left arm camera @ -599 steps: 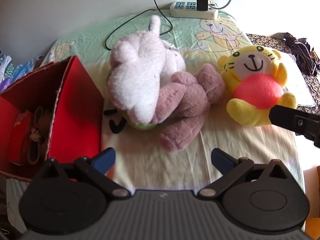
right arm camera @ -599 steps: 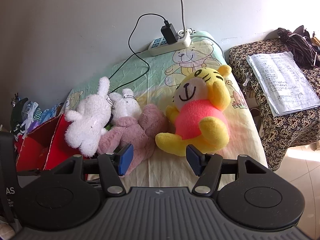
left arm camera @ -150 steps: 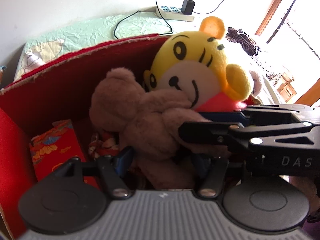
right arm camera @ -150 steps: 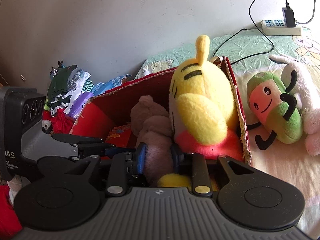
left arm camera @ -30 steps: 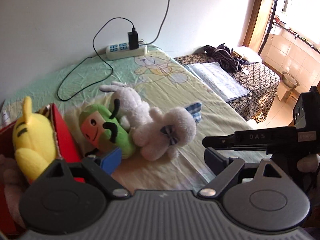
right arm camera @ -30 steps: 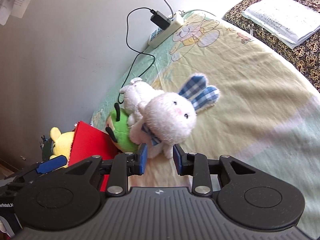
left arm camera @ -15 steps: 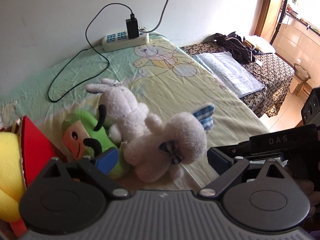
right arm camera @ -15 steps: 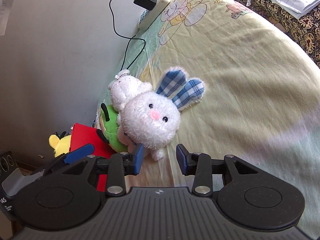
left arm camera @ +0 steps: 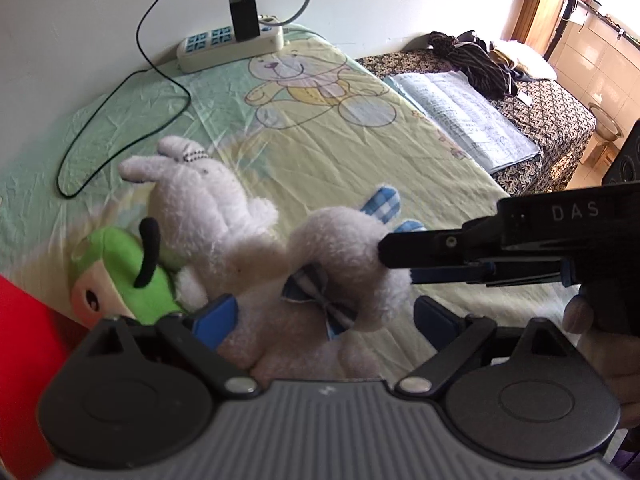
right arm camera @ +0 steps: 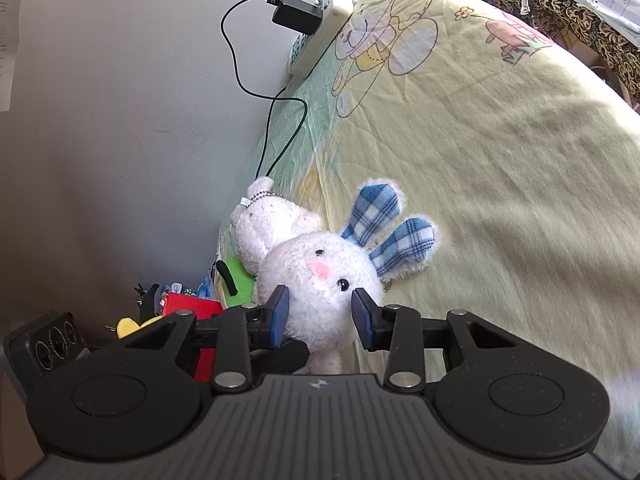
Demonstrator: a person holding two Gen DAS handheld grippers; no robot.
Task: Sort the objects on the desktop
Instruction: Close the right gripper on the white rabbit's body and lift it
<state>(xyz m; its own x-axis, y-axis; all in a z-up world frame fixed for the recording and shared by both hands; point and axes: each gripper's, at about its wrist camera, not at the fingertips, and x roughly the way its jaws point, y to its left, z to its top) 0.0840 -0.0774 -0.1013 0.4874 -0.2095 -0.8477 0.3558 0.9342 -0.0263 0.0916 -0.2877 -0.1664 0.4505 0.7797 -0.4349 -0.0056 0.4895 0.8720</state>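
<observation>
1. Left wrist view: the left gripper (left arm camera: 324,316) points steeply down at the sheet-covered bed (left arm camera: 328,148). Its jaws are spread wide and closing a little, with the body of the white bunny (left arm camera: 336,272) between the blue pads; neither pad presses on it.
2. Ahead and left of that gripper lies a second white plush (left arm camera: 200,208), touching the bunny. Just left of the left pad is the green plush (left arm camera: 116,268), and at the far left edge the red box (left arm camera: 24,352).
3. From the right, the right gripper (left arm camera: 394,258) reaches in sideways, its tips at the bunny's head. A person's thumb (left arm camera: 576,314) shows under its handle.
4. Far ahead, a power strip (left arm camera: 228,44) with a black charger lies at the wall; an open notebook (left arm camera: 464,116) lies on the patterned table to the right.
5. Right wrist view: the right gripper (right arm camera: 320,314) is partly open, its jaws straddling the bunny's (right arm camera: 320,280) head; the pads sit just beside the fur without squeezing it.
6. The bunny's blue checked ears (right arm camera: 388,224) point ahead and right. The second white plush (right arm camera: 272,224) lies ahead-left, and the red box (right arm camera: 188,304) further left.
</observation>
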